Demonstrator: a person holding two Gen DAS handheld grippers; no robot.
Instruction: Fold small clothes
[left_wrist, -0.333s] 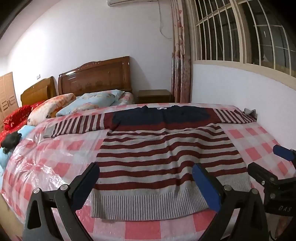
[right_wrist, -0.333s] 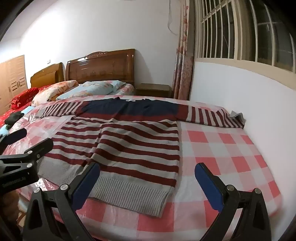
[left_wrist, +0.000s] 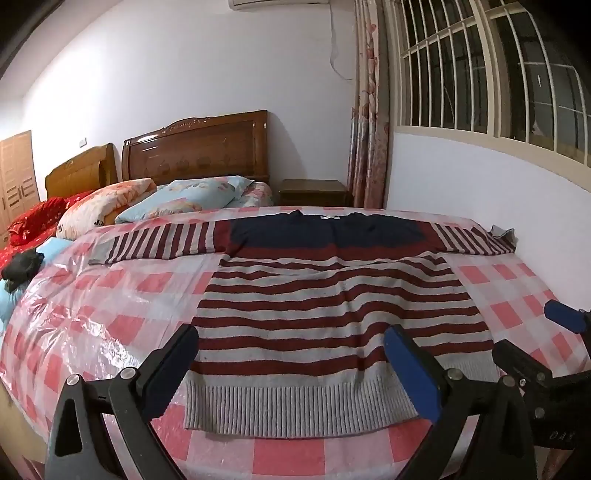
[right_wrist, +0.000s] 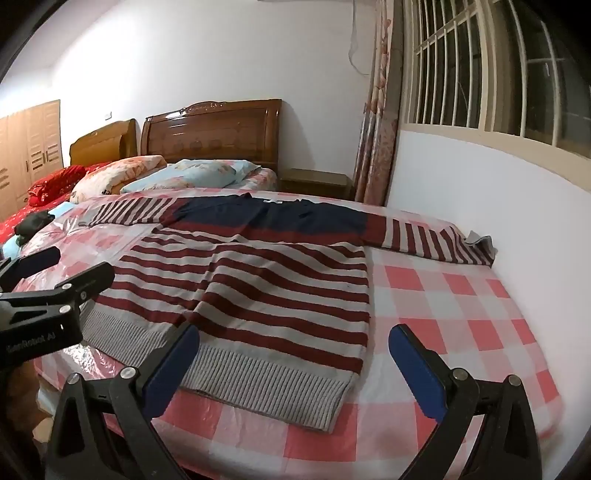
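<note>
A sweater (left_wrist: 332, 314) (right_wrist: 266, 280) with dark red and grey stripes and a navy chest lies flat on the bed, sleeves spread to both sides, grey ribbed hem nearest me. My left gripper (left_wrist: 291, 354) hovers open over the hem, nothing between its blue pads. My right gripper (right_wrist: 295, 354) hangs open above the sweater's near right corner, also holding nothing. Each gripper shows at the edge of the other's view: the right gripper (left_wrist: 532, 339) and the left gripper (right_wrist: 70, 269).
The bed (left_wrist: 110, 314) has a pink-and-white checked cover under clear plastic. Pillows (left_wrist: 184, 199), a red blanket (left_wrist: 33, 221) and a dark bundle (left_wrist: 22, 264) lie at the far left. A white wall (right_wrist: 480, 206) runs along the bed's right side. A nightstand (left_wrist: 314, 192) stands behind.
</note>
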